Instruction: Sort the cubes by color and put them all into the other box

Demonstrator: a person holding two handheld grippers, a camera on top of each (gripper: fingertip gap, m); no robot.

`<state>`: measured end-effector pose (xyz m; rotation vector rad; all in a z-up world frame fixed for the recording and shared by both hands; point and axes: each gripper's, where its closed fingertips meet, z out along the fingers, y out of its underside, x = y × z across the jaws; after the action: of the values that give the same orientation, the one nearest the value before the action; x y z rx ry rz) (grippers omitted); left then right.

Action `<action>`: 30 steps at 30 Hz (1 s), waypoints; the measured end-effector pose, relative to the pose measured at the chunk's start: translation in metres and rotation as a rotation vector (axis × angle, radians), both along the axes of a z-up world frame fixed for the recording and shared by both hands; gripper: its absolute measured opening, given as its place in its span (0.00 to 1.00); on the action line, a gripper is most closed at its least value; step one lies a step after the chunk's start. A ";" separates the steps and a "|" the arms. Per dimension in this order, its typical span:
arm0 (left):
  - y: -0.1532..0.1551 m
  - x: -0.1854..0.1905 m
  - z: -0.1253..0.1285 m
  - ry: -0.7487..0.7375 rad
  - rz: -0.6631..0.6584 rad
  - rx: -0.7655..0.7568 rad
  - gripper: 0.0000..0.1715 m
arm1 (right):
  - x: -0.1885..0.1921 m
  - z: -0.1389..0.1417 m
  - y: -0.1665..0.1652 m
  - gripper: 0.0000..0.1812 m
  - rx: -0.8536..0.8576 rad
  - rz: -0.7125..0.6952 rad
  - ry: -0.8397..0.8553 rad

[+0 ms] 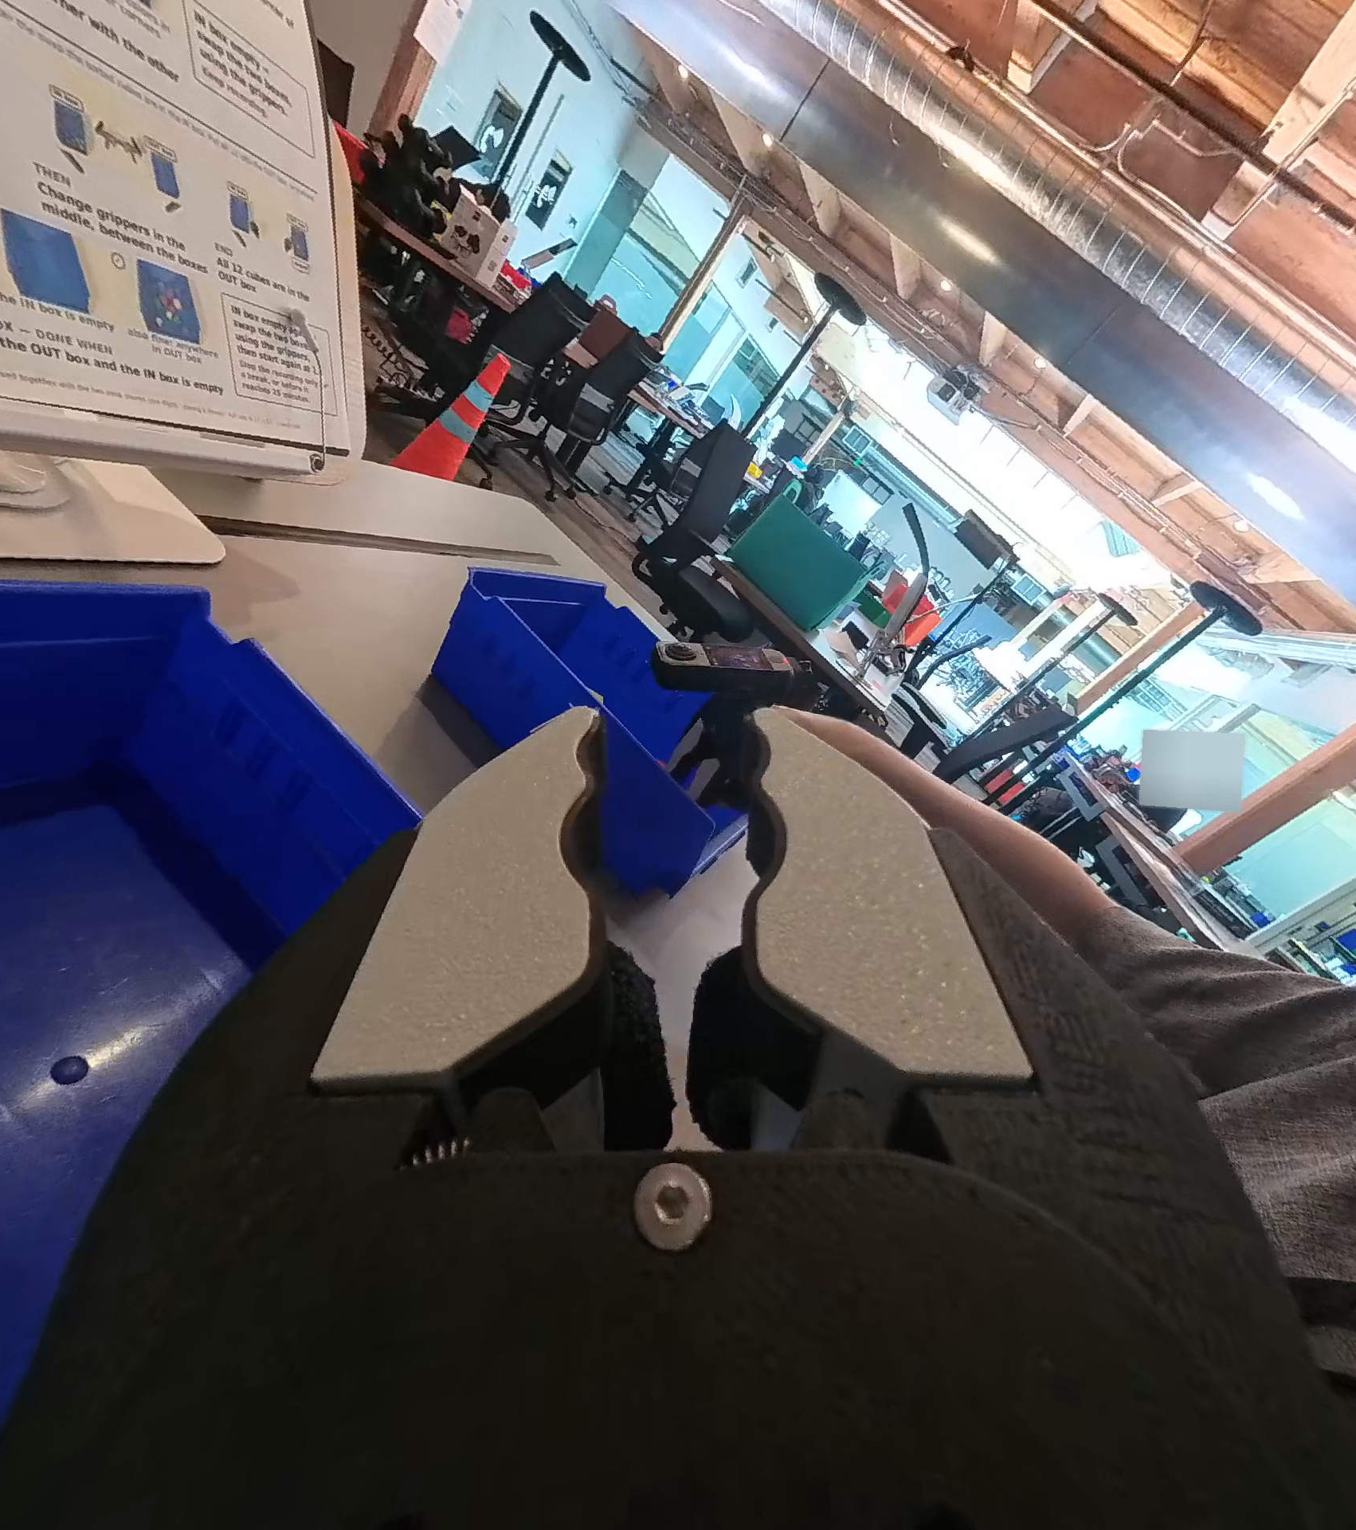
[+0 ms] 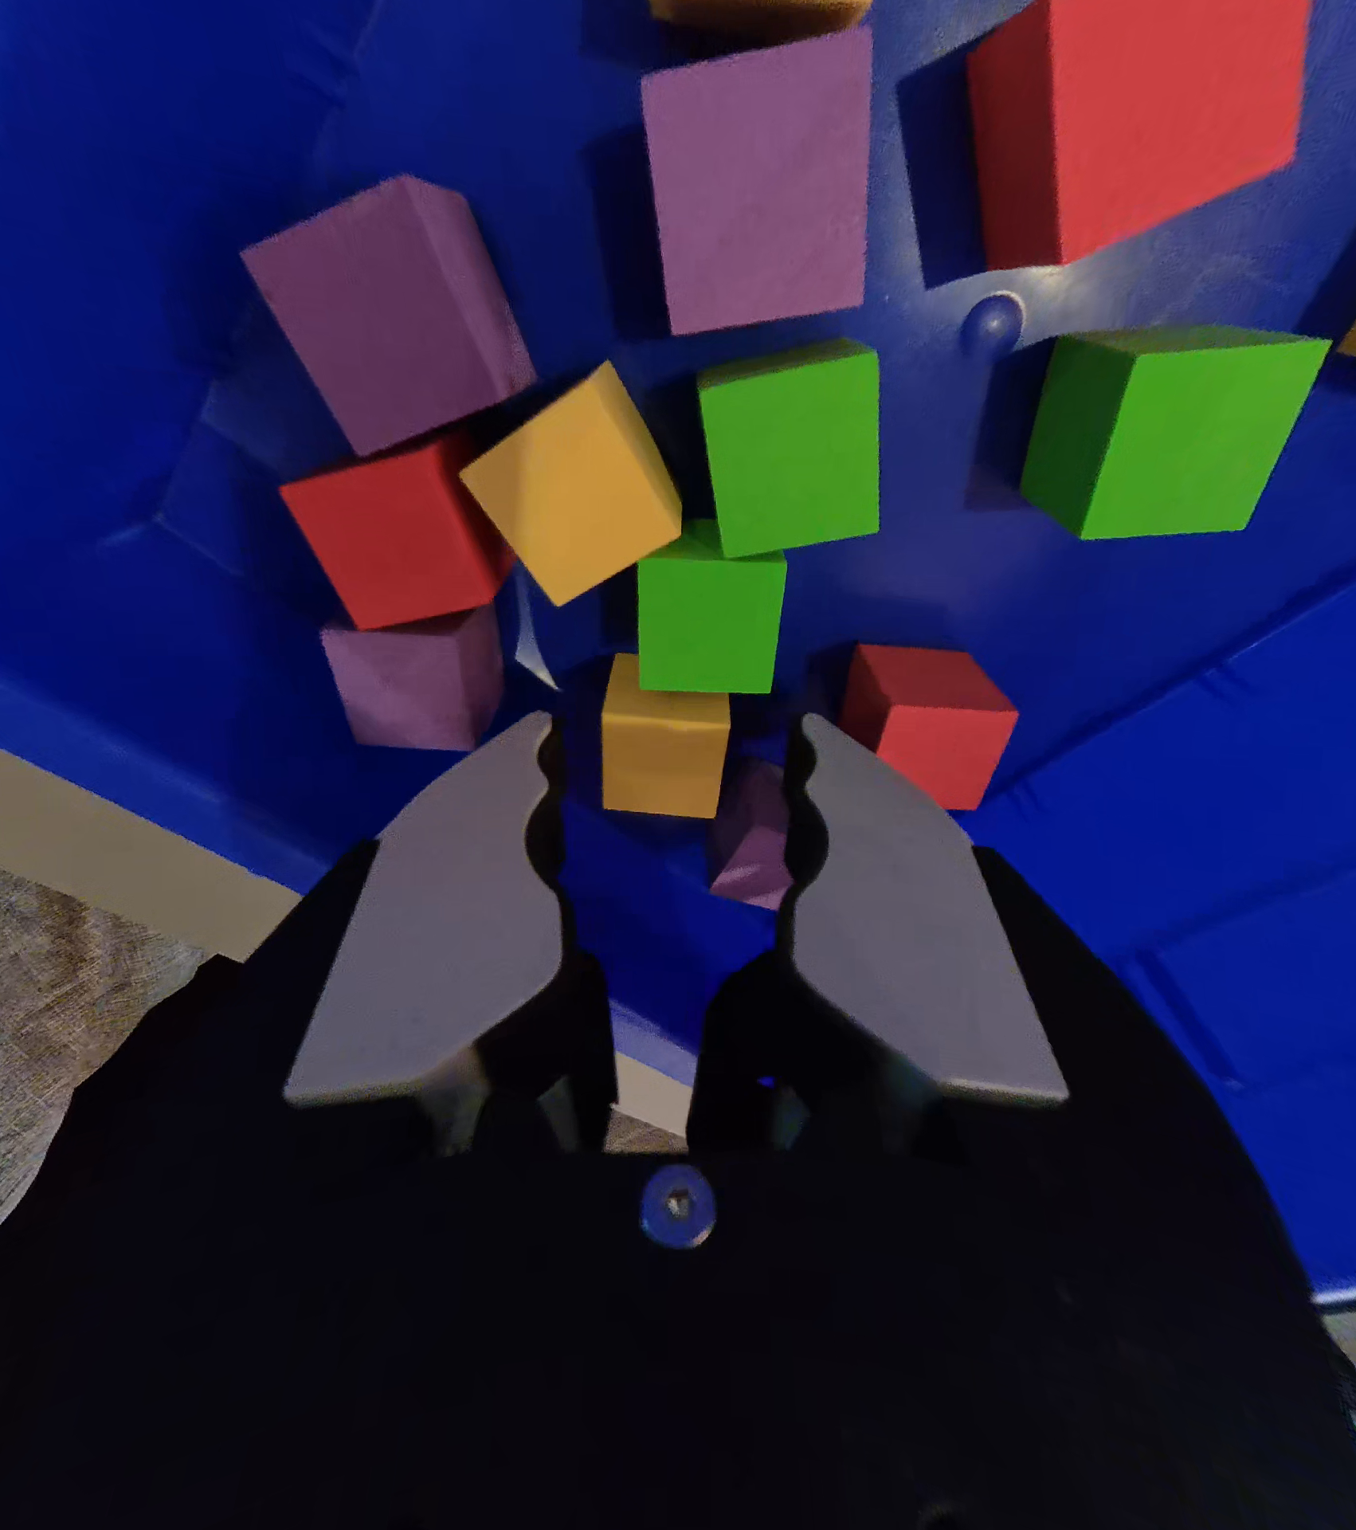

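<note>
In the right wrist view my right gripper is open and points down into a blue bin that holds several foam cubes. A yellow cube lies just beyond the gap between the fingertips, apart from both. A purple cube sits against the right finger. A green cube, a red cube and another yellow cube lie just beyond. In the left wrist view my left gripper is open and empty. It is held beside an empty blue bin, pointing toward the second blue bin.
A printed instruction sheet on a stand is at the table's back left. A small camera on a tripod stands behind the second bin. A person's arm and grey sleeve reach in at the right. An orange cone, office chairs and desks lie beyond.
</note>
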<state>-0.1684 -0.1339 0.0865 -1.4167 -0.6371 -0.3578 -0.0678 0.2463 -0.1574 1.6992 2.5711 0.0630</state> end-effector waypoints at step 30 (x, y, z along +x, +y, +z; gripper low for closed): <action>-0.010 0.049 -0.059 0.223 0.222 -0.192 0.40 | 0.071 0.147 -0.100 0.38 -0.249 -0.120 1.373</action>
<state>-0.1196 -0.1437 0.0279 -1.5245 -0.6501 0.0380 0.0030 0.1468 -0.0101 2.1525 2.8344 -1.9378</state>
